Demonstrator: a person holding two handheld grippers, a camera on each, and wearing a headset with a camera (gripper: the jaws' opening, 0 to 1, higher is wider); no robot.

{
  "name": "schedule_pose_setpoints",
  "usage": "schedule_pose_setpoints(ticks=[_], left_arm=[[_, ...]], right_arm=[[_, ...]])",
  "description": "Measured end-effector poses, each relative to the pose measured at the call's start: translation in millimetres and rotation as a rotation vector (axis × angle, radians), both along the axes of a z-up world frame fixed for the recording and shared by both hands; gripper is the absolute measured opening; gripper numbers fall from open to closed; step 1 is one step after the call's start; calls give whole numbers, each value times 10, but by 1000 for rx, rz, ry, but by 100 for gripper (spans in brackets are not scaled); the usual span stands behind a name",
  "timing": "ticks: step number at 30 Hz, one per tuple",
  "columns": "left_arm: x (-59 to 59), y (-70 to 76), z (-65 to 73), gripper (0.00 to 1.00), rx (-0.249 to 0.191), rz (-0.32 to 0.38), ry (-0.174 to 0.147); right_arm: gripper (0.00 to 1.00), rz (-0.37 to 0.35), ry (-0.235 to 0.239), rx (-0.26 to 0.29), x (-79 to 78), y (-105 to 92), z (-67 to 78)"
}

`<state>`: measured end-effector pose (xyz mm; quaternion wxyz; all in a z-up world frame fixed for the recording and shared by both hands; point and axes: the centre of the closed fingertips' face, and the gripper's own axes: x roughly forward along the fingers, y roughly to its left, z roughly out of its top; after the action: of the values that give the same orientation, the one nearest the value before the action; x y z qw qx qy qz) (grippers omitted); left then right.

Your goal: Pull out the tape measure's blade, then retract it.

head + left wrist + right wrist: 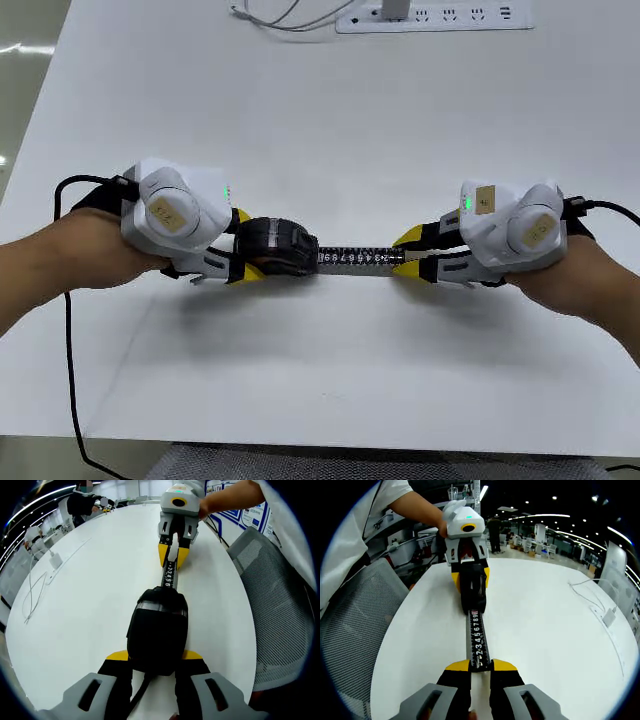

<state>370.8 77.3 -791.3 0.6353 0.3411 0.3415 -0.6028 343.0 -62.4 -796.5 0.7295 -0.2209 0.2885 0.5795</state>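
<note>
Clamping one black tape measure (pixel 278 246), the left hand-held gripper (pixel 246 243) faces the right hand-held gripper (pixel 407 256), which is pinched on the blade (pixel 358 257), printed 2 to 9.

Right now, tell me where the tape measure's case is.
In the head view the tape measure's case is left of centre over the white table, clamped in the left gripper, its blade running right to the right gripper.

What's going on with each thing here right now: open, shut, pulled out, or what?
left gripper, shut on the tape measure case.
right gripper, shut on the tip of the blade.
tape measure case, held at its rear end, mouth facing the right gripper.
blade, pulled partway out, straight, numbers up to 9 showing.
power strip, one plug in it.
</note>
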Motion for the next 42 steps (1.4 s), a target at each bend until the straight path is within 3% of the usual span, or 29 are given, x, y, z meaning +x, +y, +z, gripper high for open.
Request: schedule_pose_setpoints(ticks=[42], left_arm=[[-3, -11, 5, 28, -1, 4, -2]], right_arm=[[9, -17, 2, -67, -55, -431, 28]])
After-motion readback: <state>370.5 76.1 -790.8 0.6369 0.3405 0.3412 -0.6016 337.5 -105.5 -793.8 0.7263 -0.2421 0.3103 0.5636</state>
